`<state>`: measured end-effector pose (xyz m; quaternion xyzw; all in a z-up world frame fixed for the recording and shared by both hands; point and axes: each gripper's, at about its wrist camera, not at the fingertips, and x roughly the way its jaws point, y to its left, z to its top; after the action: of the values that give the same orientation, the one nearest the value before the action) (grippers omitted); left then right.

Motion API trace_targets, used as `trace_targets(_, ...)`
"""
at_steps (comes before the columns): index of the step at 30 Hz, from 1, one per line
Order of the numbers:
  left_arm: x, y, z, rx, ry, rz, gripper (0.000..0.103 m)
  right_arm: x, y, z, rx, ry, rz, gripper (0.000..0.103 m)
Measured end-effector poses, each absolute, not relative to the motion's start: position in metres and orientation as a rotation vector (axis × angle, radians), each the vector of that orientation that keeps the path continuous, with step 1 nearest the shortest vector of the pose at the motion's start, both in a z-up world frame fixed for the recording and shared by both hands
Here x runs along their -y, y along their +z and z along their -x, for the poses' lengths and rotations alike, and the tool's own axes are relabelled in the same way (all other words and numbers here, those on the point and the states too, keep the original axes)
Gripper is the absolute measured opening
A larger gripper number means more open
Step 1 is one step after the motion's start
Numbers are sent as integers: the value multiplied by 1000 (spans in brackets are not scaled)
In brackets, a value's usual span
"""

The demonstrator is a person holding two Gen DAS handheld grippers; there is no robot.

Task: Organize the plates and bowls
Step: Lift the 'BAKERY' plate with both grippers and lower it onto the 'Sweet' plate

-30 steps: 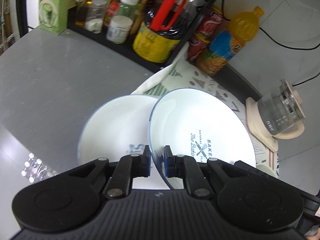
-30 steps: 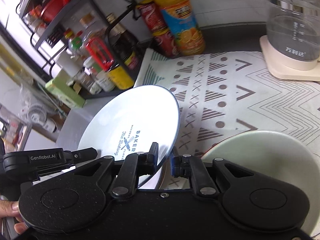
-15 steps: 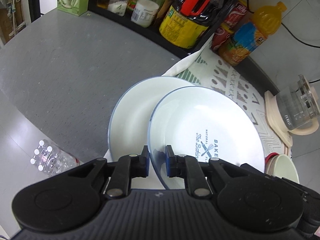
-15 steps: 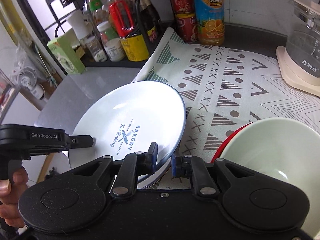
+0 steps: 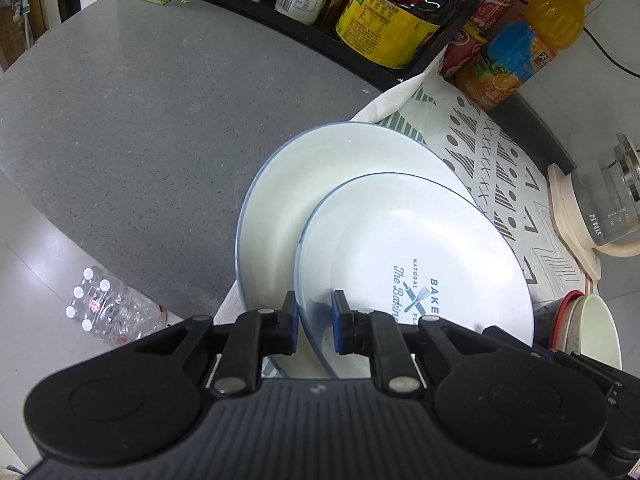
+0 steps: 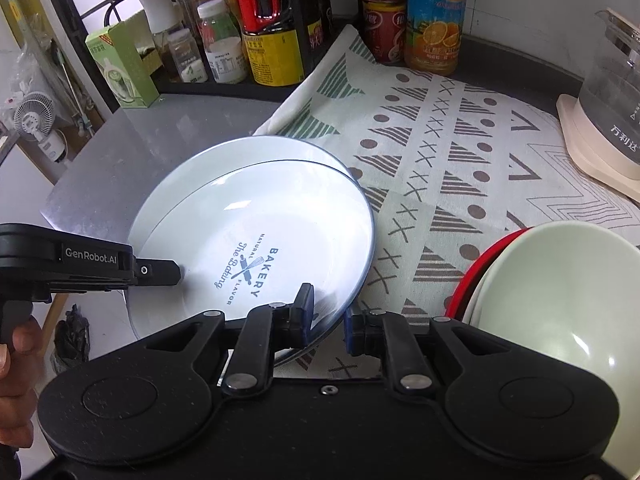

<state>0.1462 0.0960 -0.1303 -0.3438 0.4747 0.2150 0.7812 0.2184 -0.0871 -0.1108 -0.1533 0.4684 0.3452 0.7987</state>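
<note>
- The left gripper's (image 5: 315, 322) fingers stand only narrowly apart, clamped on the rim of the upper plate (image 5: 420, 248) at its 7 o'clock edge.
- The right gripper's (image 6: 326, 320) fingers, also nearly closed, pinch the same plate's rim at its 5 o'clock edge.
- This plate, printed with a bakery logo, lies on the lower plate (image 5: 320, 168), offset toward 4 o'clock in the left wrist view.
- Both plates sit where the patterned cloth (image 6: 440, 140) meets the grey counter (image 5: 140, 120).
- Stacked bowls (image 6: 560, 300) stand at 3 o'clock of the plates.
- Bottles (image 6: 272, 40) line up at 12 o'clock.
</note>
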Motion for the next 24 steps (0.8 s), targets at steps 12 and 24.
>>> trace_targets(12, -94, -129, -156, -1058, 477, 657, 14, 81, -119, -216, -1001, 705, 353, 21)
trace_targets(24, -105, -101, -147, -992, 514, 636, 36, 80, -125, -218, -1024, 700, 348, 24)
